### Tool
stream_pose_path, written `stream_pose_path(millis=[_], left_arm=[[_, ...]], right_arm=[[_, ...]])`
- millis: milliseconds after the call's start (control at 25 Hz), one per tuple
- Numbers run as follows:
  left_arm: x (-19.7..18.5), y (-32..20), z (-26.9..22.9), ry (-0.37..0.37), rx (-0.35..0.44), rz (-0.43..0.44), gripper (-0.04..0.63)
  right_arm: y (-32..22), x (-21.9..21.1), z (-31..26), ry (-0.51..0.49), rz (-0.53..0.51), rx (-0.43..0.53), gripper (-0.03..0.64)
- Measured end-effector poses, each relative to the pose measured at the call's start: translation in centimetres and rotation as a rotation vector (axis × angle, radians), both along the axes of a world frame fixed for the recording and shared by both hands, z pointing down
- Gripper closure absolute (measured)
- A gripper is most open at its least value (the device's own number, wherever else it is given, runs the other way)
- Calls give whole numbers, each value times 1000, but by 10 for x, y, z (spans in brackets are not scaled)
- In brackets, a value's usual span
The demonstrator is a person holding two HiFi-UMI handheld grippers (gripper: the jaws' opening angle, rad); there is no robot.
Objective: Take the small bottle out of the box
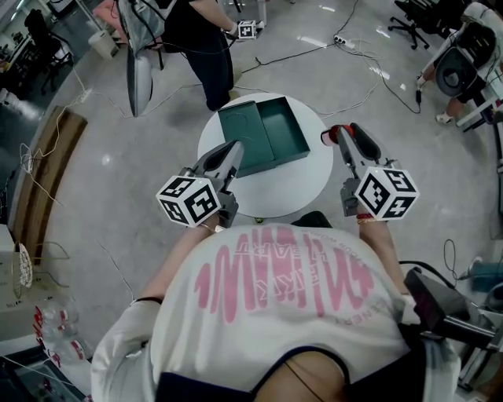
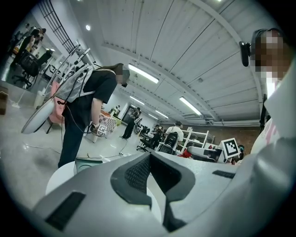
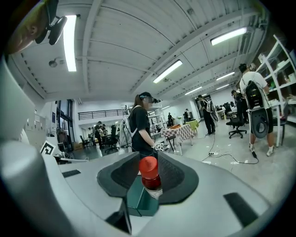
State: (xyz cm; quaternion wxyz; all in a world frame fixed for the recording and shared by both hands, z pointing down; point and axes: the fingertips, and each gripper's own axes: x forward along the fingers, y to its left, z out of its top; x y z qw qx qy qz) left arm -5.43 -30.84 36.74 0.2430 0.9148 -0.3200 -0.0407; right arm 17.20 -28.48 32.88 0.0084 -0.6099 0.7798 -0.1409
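Note:
An open green box (image 1: pixel 263 133) lies on a round white table (image 1: pixel 267 206). The small bottle (image 1: pixel 328 135), with its red cap, hangs over the table's right edge, clear of the box. My right gripper (image 1: pixel 338 135) is shut on it. In the right gripper view the bottle (image 3: pixel 149 172) stands upright between the pads, with the box (image 3: pixel 138 202) below and behind it. At the table's left side my left gripper (image 1: pixel 233 149) is open and holds nothing. Its own view shows bare jaws (image 2: pixel 150 159), with the box corner (image 2: pixel 85 162) beyond them.
A person in dark clothes (image 1: pixel 203 47) stands just beyond the table and holds another marker cube (image 1: pixel 247 30). Cables (image 1: pixel 346 102) trail over the grey floor around the table. Office chairs (image 1: pixel 413 20) stand at the far right and a wooden board (image 1: pixel 47 177) lies at the left.

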Motion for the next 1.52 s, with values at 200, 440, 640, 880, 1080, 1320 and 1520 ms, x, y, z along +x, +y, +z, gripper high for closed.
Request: stream_pose_path(millis=[200,440,640,880,1080,1320,1520], left_arm=[[22,7,-12,28,6,-34,588],[59,27,-32,73,5,-62,588],[91,50,-38,92,12,-84,588],[126,83,-31,83,0,-88,588],[144,106,-30,71,2,-100,588],[160,132,-25,66,1,-104,588],[168,147,-21,56,-7,-123,588]], right_arm=[[4,22,-7,-1,-30,9,494],[18,48,-27,9,-87,22,494],[44,73,-35,14,-127,39,492],[76,106,-32,10,-140,39,492],[102,124,-27,15,-153,34,492],[125,142,-18,-1,-159,22,492],[138,153,-14,-1,-171,15,493]])
